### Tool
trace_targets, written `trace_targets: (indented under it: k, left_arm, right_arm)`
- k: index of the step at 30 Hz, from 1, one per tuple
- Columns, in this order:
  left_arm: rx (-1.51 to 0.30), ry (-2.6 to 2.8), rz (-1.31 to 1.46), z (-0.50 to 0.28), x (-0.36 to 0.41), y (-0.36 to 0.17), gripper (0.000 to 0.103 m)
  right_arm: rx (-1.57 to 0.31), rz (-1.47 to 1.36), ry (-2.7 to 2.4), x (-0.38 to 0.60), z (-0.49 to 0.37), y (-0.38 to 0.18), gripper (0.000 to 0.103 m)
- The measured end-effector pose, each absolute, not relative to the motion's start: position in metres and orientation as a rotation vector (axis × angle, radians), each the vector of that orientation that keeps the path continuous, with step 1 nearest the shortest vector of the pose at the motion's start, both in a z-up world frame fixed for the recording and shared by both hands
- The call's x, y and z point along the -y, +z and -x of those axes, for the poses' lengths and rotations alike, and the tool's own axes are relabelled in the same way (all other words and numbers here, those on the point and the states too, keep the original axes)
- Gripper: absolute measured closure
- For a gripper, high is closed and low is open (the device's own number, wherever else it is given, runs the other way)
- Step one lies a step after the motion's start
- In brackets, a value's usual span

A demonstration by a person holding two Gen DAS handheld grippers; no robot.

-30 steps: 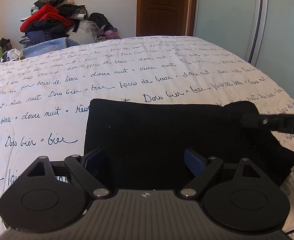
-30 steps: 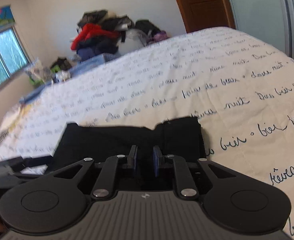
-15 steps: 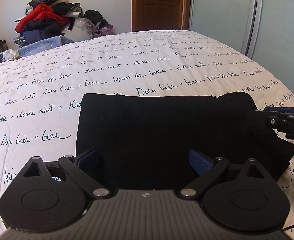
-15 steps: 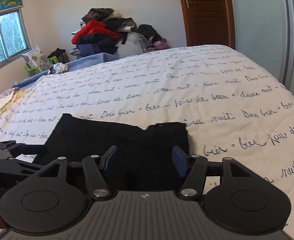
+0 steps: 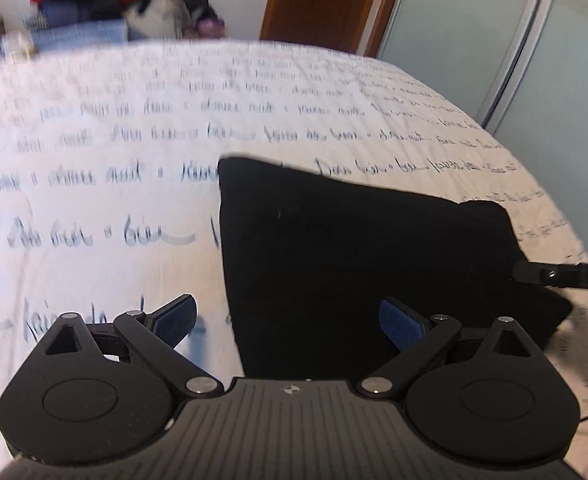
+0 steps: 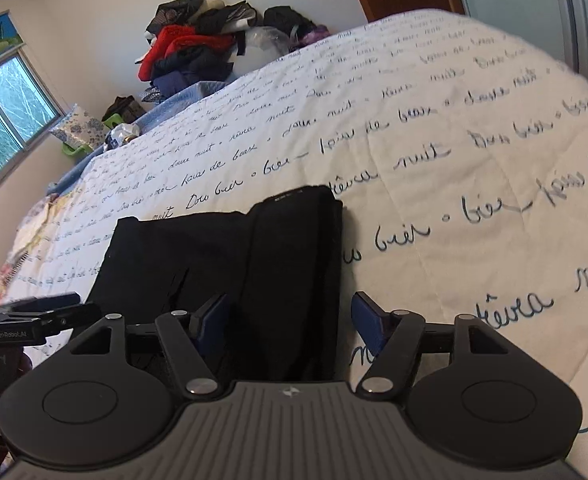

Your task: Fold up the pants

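Observation:
The black pants (image 5: 358, 256) lie folded into a compact rectangle on the white bedspread with blue script; they also show in the right wrist view (image 6: 230, 264). My left gripper (image 5: 288, 326) is open and empty, over the pants' near left edge. My right gripper (image 6: 290, 324) is open and empty, over the pants' near right edge, where a thicker folded band (image 6: 298, 256) lies. The right gripper's tip shows at the right edge of the left wrist view (image 5: 558, 274). The left gripper shows at the left edge of the right wrist view (image 6: 30, 320).
The bed (image 6: 474, 128) stretches far and to both sides. A heap of clothes (image 6: 194, 48) stands against the far wall. A wooden door (image 5: 318, 0) and frosted sliding doors (image 5: 494, 40) are beyond the bed. A window (image 6: 2, 132) is at left.
The right gripper opened from nearly shut to wide open over the pants' right edge. The left gripper stayed open and shifted left, so the pants now sit right of centre in its view.

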State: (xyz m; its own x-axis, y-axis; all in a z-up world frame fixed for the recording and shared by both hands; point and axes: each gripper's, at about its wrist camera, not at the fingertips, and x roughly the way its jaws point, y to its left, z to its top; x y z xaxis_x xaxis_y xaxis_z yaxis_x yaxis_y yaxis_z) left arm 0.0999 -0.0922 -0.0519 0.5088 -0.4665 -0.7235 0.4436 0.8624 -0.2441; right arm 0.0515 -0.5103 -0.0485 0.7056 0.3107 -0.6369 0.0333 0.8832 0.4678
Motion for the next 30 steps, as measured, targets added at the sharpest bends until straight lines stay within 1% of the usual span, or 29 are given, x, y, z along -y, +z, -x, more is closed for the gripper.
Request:
trace_targets:
  k: [2,5,10,16,17,18,19,20,21,22,23,27,29,30]
  left_arm:
    - [-0.93,-0.584,0.096,-0.107,0.079,-0.06,0.005]
    - [-0.941,-0.654,0.157,-0.112,0.069,-0.064,0.001]
    - [-0.979,-0.792,0.274,-0.124,0.071,-0.075,0.001]
    - [-0.986,-0.827,0.445,-0.137,0.081,-0.084,0.002]
    - [-0.988,-0.814,0.465,-0.139,0.083,-0.085,0.005]
    - [-0.989,-0.793,0.474,-0.14,0.085,-0.084,0.011]
    - [-0.989,-0.772,0.47,-0.14,0.086,-0.083,0.016]
    - [-0.987,-0.751,0.46,-0.14,0.087,-0.081,0.029]
    - [-0.988,-0.73,0.442,-0.139,0.088,-0.081,0.044]
    - [-0.988,-0.706,0.419,-0.139,0.088,-0.08,0.051]
    - [-0.984,-0.687,0.398,-0.137,0.087,-0.08,0.062]
    - [-0.954,-0.669,0.382,-0.132,0.082,-0.078,0.078]
    - [-0.93,-0.66,0.379,-0.127,0.076,-0.074,0.083]
    - [-0.914,-0.66,0.378,-0.125,0.075,-0.071,0.084]
  right_arm:
    - [-0.789,-0.516,0.195,0.517,-0.053,-0.054,0.034]
    - [-0.797,-0.554,0.27,0.522,-0.054,-0.057,0.033]
    - [-0.816,-0.62,0.445,0.524,-0.066,-0.066,0.032]
    - [-0.794,-0.788,0.553,0.533,-0.096,-0.08,0.032]
    - [-0.793,-0.787,0.546,0.531,-0.1,-0.08,0.035]
    - [-0.799,-0.776,0.525,0.529,-0.103,-0.079,0.038]
    - [-0.811,-0.752,0.499,0.525,-0.105,-0.078,0.051]
    - [-0.822,-0.73,0.471,0.524,-0.106,-0.079,0.064]
    - [-0.825,-0.728,0.456,0.522,-0.105,-0.08,0.066]
    - [-0.82,-0.728,0.447,0.522,-0.103,-0.08,0.068]
    - [-0.816,-0.722,0.434,0.52,-0.1,-0.08,0.07]
    - [-0.788,-0.644,0.382,0.504,-0.088,-0.069,0.073]
    - [-0.776,-0.609,0.359,0.498,-0.084,-0.062,0.074]
    - [-0.77,-0.587,0.349,0.494,-0.083,-0.058,0.074]
